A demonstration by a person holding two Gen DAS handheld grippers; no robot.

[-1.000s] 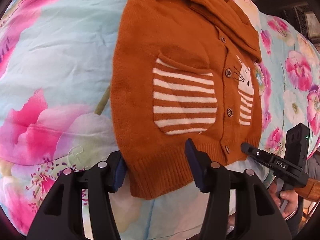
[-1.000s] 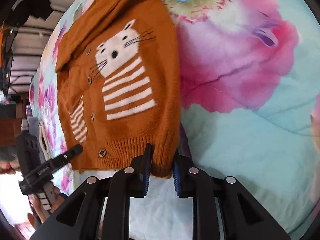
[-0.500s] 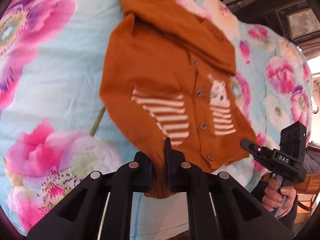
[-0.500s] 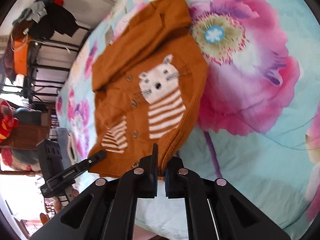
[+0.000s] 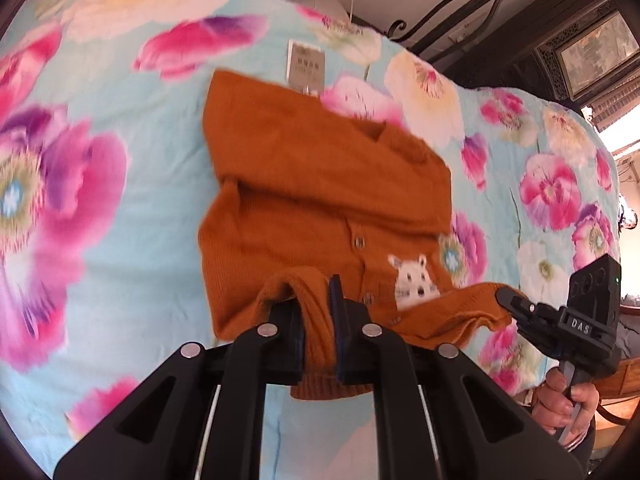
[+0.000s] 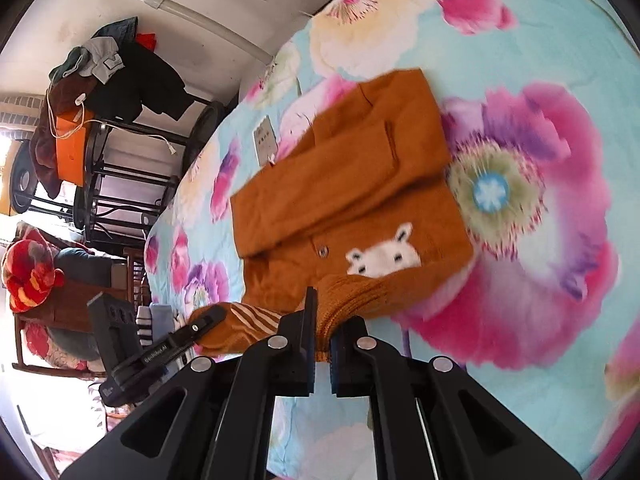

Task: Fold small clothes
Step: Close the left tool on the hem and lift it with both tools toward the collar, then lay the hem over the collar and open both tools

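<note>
A small rust-brown knitted cardigan [image 5: 320, 184] with a white cat face lies on a floral bedspread [image 5: 100, 92]. My left gripper [image 5: 318, 316] is shut on the ribbed hem at one bottom corner, lifted off the bed. My right gripper [image 6: 322, 328] is shut on the hem at the other corner of the cardigan [image 6: 340, 184]. The raised hem curls toward the collar and hides the striped pockets and the cat's body. Each gripper shows in the other's view: the right gripper [image 5: 506, 296] at the right, the left gripper [image 6: 208, 318] at the left.
A paper tag [image 5: 306, 66] hangs from the collar at the far end. A hand [image 5: 568, 408] holds the right gripper's handle. Beyond the bed stand a metal rack [image 6: 120, 184] piled with clothes and a dark iron bedstead [image 5: 480, 12].
Both grippers closed on the hem's bottom corners, then rose and moved toward the collar, lifting the lower half of the cardigan over the striped front.
</note>
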